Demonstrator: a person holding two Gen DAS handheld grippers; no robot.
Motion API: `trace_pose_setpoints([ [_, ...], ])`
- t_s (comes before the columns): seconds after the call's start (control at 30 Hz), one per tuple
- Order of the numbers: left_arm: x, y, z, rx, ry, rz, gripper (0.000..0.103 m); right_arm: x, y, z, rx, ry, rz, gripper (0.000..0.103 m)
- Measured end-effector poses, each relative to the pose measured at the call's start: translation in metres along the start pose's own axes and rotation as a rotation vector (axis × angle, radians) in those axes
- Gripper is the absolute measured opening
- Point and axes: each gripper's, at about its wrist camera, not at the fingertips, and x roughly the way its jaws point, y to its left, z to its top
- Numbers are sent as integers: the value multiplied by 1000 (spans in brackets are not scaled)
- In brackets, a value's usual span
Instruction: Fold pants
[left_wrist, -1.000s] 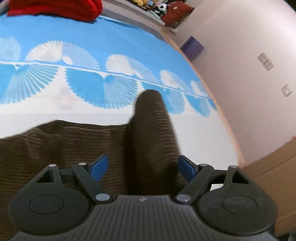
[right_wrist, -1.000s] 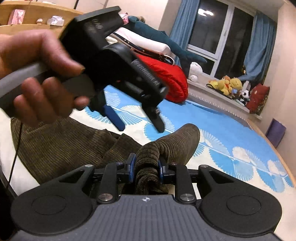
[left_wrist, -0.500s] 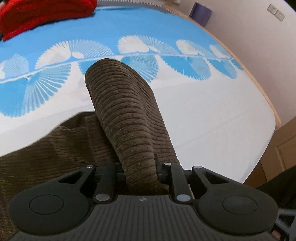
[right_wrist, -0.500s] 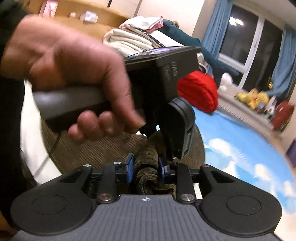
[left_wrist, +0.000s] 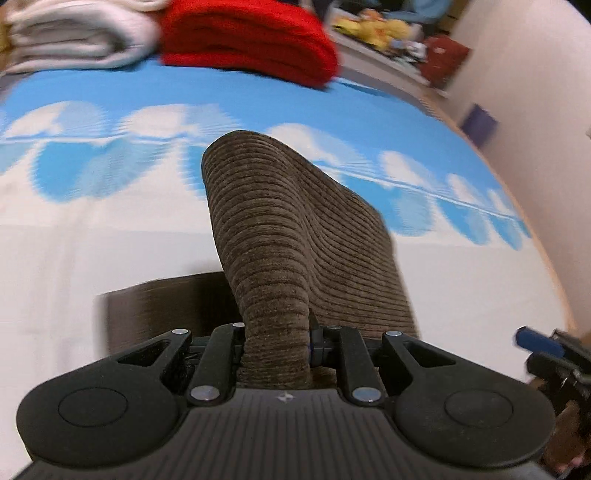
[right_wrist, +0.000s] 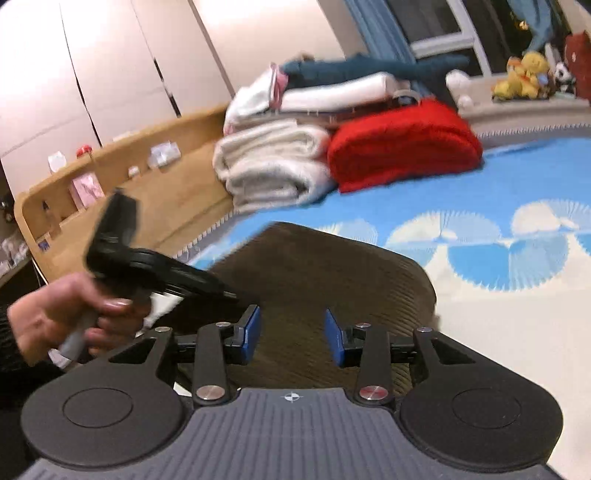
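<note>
Blurred blue-and-white bedding (left_wrist: 110, 236) covers the bed, with a red blanket (right_wrist: 402, 147) and white towels (right_wrist: 273, 166) behind. Left tongs (left_wrist: 275, 343) pinch a raised fold of the brown corduroy pants (left_wrist: 280, 229), which hides their pads. Right tongs (right_wrist: 291, 334) are opening, nothing between them, above the pants; a hand (right_wrist: 55, 317) grips the left tool.

I see bare blue-and-white patterned bedspread (right_wrist: 517, 332) to my right of the brown corduroy pants (right_wrist: 314, 280), while stacked white towels (right_wrist: 273, 162) and a folded red blanket (right_wrist: 402, 147) block the far end.
</note>
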Motion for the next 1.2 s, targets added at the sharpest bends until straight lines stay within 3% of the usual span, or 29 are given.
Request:
trace_pose_setpoints([
  [0.07, -1, 31, -6, -43, 16, 42, 19, 17, 6, -1, -10, 51, -10, 41],
  [0.13, 7, 59, -12, -89, 65, 94, 30, 34, 12, -8, -5, 106, -22, 41],
  [0.2, 11, 79, -16, -119, 85, 144, 62, 49, 13, -13, 20, 147, -64, 46],
  [0.27, 4, 93, -17, -139, 33, 183, 84, 66, 12, -11, 49, 171, -107, 56],
  [0.3, 3, 101, -17, -164, 15, 178, 87, 73, 9, -11, 67, 181, -129, 58],
  [0.4, 13, 119, -22, -286, 44, 117, 87, 90, 0, -16, 126, 208, -195, 66],
  [0.53, 41, 119, -25, -281, 117, 105, 89, 111, -21, -30, 234, 271, -264, 72],
  [0.73, 70, 123, -29, -333, 159, 12, 90, 143, -48, -47, 356, 353, -259, 73],
  [0.83, 79, 116, -25, -311, 166, 14, 82, 161, -56, -55, 379, 389, -245, 72],
  [0.9, 80, 109, -21, -273, 171, 33, 73, 168, -59, -56, 397, 391, -216, 63],
  [1.03, 78, 96, -19, -260, 172, 34, 63, 162, -60, -50, 387, 390, -177, 26],
  [1.2, 86, 64, -15, -213, 179, 15, 59, 134, -71, -38, 461, 395, -200, 21],
])
